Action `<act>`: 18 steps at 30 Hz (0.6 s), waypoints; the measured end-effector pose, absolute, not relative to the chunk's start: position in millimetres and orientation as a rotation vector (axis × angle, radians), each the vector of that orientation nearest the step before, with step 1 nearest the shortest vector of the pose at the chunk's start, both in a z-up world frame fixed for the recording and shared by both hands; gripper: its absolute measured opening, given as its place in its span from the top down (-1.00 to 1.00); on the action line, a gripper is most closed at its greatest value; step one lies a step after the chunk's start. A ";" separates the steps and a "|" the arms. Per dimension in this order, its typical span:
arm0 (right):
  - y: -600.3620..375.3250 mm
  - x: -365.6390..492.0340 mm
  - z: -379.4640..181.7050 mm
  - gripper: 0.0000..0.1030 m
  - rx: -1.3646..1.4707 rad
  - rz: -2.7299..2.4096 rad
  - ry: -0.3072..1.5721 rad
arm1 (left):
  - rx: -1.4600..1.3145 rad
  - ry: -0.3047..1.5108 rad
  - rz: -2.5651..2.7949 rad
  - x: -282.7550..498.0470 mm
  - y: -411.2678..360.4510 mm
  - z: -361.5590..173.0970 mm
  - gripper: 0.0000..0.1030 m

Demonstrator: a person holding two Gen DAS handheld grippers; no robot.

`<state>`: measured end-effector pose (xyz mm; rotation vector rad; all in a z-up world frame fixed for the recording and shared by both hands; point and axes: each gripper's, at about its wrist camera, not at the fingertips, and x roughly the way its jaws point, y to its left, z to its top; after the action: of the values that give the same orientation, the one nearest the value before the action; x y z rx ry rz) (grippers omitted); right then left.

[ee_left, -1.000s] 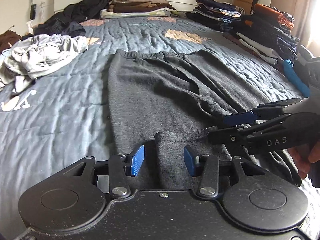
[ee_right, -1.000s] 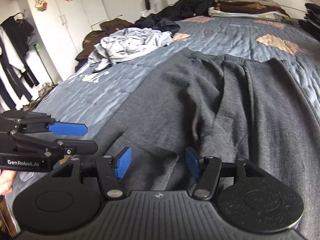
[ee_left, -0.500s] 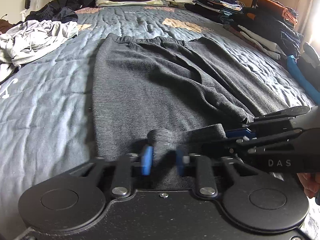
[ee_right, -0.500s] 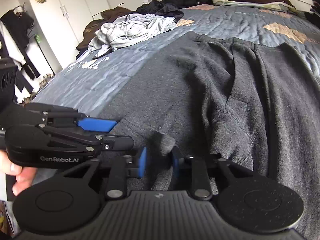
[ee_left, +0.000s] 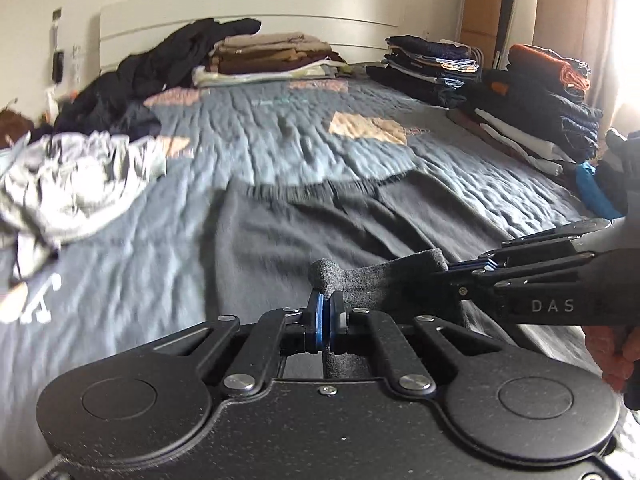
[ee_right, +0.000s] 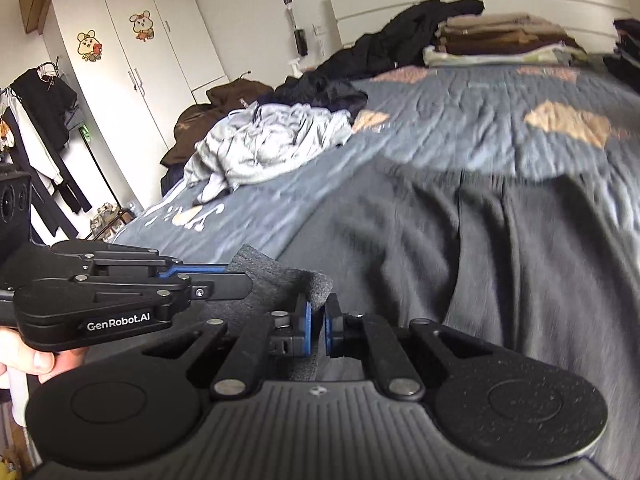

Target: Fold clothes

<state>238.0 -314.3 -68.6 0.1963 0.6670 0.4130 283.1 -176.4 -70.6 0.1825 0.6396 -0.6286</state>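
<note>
Left view: your left tongs (ee_left: 325,316), wide a second ago, now pinch the grey trousers' (ee_left: 304,240) hem, lifted off the bed (ee_left: 280,128). Right view: your right tongs (ee_right: 316,330) likewise clamp it; the fold can travel toward the waistband ahead.

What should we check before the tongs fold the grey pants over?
1. Left tongs shut on the grey pants: ok.
2. Right tongs shut on the same hem: ok.
3. Hem lifted off the bed: ok.
4. Waistband lying flat: cannot tell, blurred.
5. Crumpled light grey clothes clear of the pants: ok.
6. Bare quilt beyond the waistband: ok.
</note>
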 end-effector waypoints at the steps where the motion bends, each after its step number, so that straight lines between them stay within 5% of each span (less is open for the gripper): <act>1: -315.8 248.3 -67.8 0.88 0.187 0.405 0.664 | 0.193 0.630 -0.626 291.7 -182.0 -68.8 0.94; 18: -338.0 403.0 -100.2 0.88 0.117 0.302 0.684 | 0.312 0.588 -0.584 424.3 -247.7 -105.6 0.94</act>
<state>403.0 -338.0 -100.2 0.1171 0.6839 0.3025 424.3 -247.7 -105.6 0.3122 0.5881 -0.5839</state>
